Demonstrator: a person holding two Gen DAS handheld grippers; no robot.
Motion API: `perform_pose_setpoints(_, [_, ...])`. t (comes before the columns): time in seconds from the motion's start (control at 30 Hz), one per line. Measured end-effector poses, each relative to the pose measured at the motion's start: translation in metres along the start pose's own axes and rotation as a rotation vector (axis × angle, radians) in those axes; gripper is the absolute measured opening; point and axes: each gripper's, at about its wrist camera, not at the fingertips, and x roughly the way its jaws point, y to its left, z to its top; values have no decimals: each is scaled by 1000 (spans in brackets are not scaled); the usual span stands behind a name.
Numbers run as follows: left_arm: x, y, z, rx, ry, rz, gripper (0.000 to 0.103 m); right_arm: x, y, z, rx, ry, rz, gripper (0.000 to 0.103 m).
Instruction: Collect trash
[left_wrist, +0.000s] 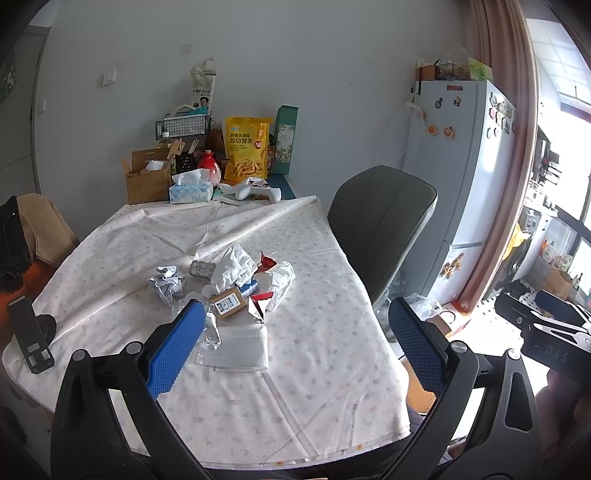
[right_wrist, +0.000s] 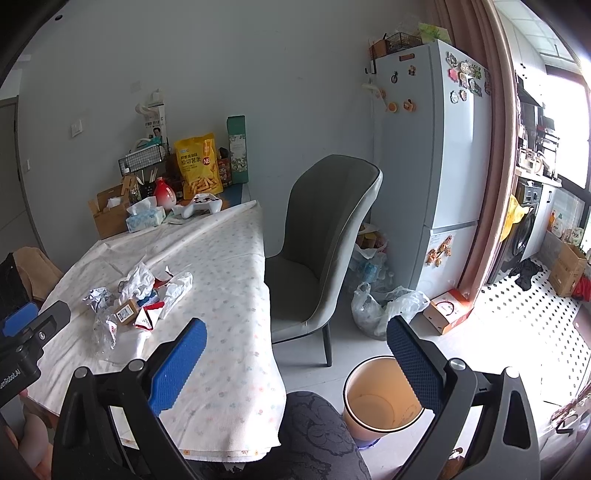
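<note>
A pile of trash (left_wrist: 236, 284) lies mid-table on the flowered cloth: crumpled white paper, a small brown box (left_wrist: 228, 302), red wrappers, clear plastic and a flat white pack (left_wrist: 242, 349). The pile also shows in the right wrist view (right_wrist: 136, 299). My left gripper (left_wrist: 295, 343) is open and empty, held above the near side of the pile. My right gripper (right_wrist: 295, 362) is open and empty, over the table's right edge. An empty orange bin (right_wrist: 384, 397) stands on the floor below it. The right gripper also shows at the left wrist view's right edge (left_wrist: 546, 332).
A grey chair (right_wrist: 325, 243) stands at the table's right side, a fridge (right_wrist: 436, 155) behind it. Plastic bags (right_wrist: 384, 302) and a small carton (right_wrist: 448, 310) lie on the floor. Snack bag (left_wrist: 246, 147), tissue box (left_wrist: 191, 190), cardboard box and game controller crowd the table's far end.
</note>
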Motion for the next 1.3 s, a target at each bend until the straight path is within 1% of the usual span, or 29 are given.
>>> perform_pose_setpoints(0.63, [2,1,-2,-8,0,0,99,-1,2,2,-3,-3,-15,96])
perform_pose_setpoints(0.77, [2,6,-1,-18,-2,4,99,2,5,1,-4,1,-5,96])
perform_pose_setpoints(1.0, [8,36,1,-68,1,34,99,14,21,4,-32,-1,44,96])
perform_pose_setpoints(1.2, [22,68,-7,-121,29,83,99,32,46,5,-77,5,112,96])
perform_pose_setpoints(1.3, [30,84,-12,-146,48,102,99,43,61,3,-107,26,147,96])
